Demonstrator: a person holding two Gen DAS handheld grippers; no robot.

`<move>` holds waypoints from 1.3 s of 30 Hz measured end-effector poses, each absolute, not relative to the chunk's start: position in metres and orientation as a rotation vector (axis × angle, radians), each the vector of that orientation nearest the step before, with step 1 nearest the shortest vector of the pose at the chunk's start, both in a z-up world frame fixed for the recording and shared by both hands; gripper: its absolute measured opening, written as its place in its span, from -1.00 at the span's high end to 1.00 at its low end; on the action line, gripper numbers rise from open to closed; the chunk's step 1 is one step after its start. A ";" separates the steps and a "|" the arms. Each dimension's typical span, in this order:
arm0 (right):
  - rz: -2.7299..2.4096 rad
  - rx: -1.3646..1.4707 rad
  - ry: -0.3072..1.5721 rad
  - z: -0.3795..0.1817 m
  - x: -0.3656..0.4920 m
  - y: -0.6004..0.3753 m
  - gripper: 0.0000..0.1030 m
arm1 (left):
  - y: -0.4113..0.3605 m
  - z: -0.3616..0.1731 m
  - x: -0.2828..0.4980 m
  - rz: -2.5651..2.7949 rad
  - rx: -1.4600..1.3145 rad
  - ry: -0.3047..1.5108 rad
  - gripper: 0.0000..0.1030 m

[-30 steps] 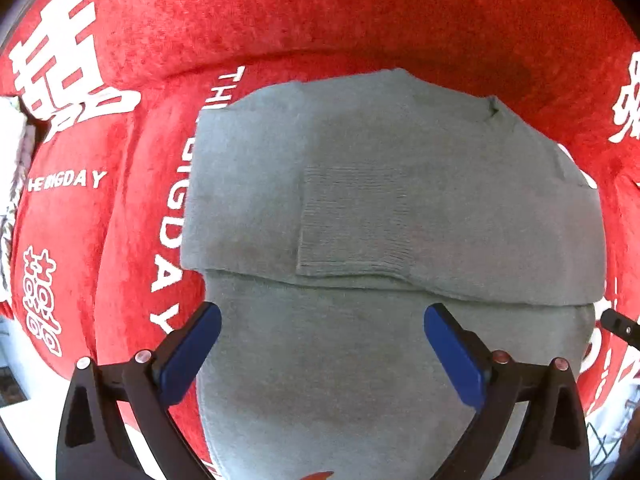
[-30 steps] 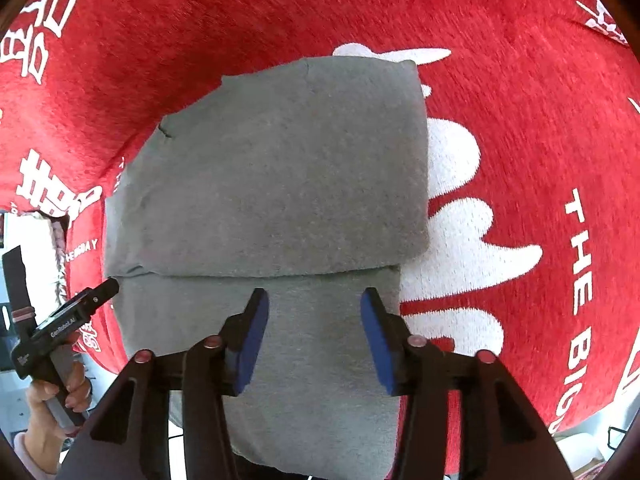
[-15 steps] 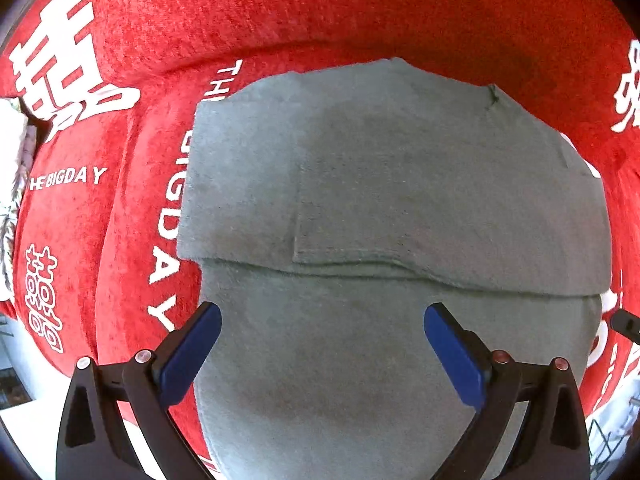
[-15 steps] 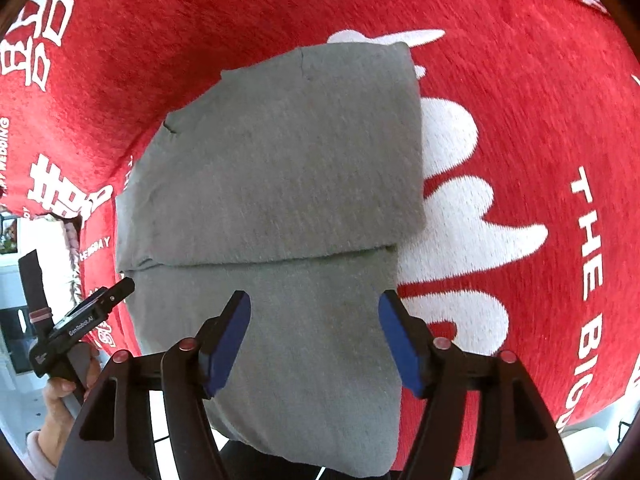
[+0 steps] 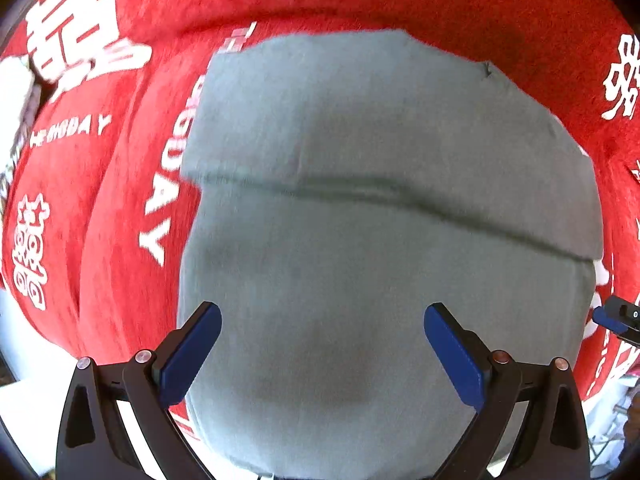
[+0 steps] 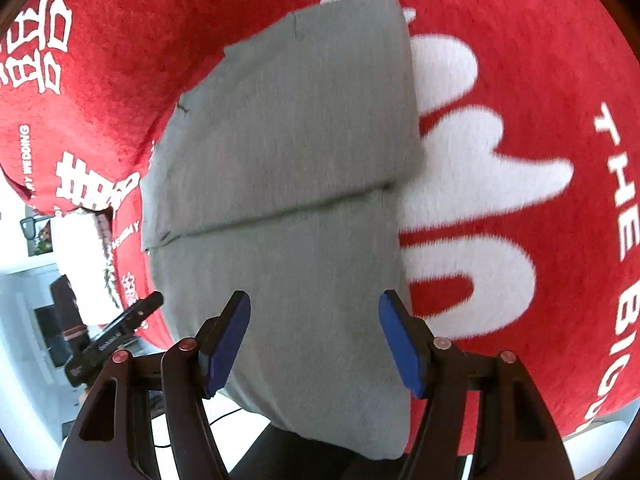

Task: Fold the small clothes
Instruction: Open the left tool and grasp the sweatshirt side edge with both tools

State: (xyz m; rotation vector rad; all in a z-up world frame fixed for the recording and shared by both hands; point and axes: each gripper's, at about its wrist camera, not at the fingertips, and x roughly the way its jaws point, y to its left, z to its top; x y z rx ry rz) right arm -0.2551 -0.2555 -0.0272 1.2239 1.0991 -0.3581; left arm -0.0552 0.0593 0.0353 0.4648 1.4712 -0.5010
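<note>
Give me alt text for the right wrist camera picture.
A partly folded grey garment lies on a red cloth printed with white lettering, one layer doubled over another. The right tool is open above the garment's near part, nothing between its blue pads; the left tool shows at lower left.

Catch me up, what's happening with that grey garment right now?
A person with a handheld gripper in each hand is folding a grey knit garment on a red blanket with white lettering. One flap is already folded over. The left gripper and the right gripper are both open above the near part, gripping nothing; the right jaws have just been opening.
</note>
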 end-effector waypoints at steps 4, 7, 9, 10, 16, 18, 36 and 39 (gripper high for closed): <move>-0.297 1.236 1.123 -0.035 -0.262 -0.233 -0.37 | 0.083 0.031 -0.068 -0.490 0.470 1.496 -0.97; -0.260 1.259 1.134 -0.041 -0.269 -0.212 -0.37 | 0.104 0.028 -0.080 -0.496 0.476 1.522 -0.97; -0.254 1.272 1.151 -0.047 -0.277 -0.197 -0.37 | 0.121 0.025 -0.089 -0.503 0.489 1.536 -0.97; -0.260 1.272 1.166 -0.049 -0.281 -0.189 -0.37 | 0.128 0.023 -0.093 -0.503 0.496 1.540 -0.97; -0.247 1.308 1.203 -0.063 -0.313 -0.138 -0.37 | 0.183 0.011 -0.118 -0.526 0.479 1.579 -0.97; -0.250 1.309 1.233 -0.072 -0.321 -0.122 -0.37 | 0.197 0.006 -0.125 -0.528 0.456 1.597 -0.97; -0.302 1.404 1.241 -0.144 -0.352 -0.067 0.83 | 0.261 -0.043 -0.161 -0.623 0.287 1.717 -0.25; -0.268 1.462 1.154 -0.127 -0.361 -0.065 0.85 | 0.262 -0.033 -0.166 -0.701 0.276 1.725 0.75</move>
